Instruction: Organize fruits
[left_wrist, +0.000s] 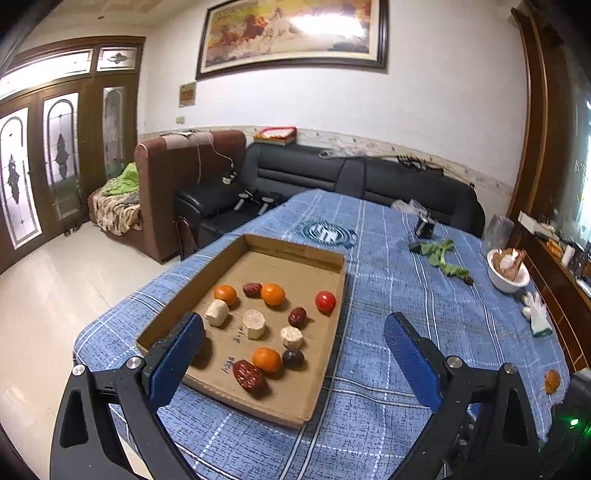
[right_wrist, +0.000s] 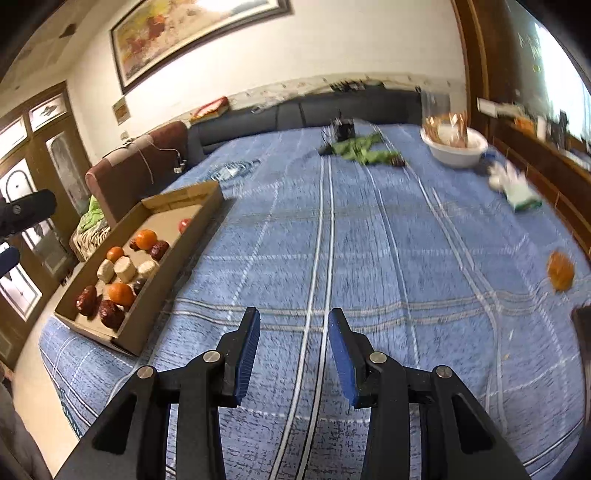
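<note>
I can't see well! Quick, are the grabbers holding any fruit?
Left gripper: open wide, holding nothing.
Right gripper: partly open, nothing between its fingers.

Fruits (left_wrist: 272, 294) in tray (left_wrist: 334, 258) on table (left_wrist: 406, 306)

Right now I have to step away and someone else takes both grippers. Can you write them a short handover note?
Left gripper: open, empty, hovering over the near end of the cardboard tray.
Right gripper: open, empty, above the bare blue tablecloth.
In the tray: three oranges, one tomato, several red dates, three pale cylinder pieces, one dark round fruit.
Left: one orange fruit lies loose on the cloth at the right, and a small dark fruit sits by the green leaves.
</note>
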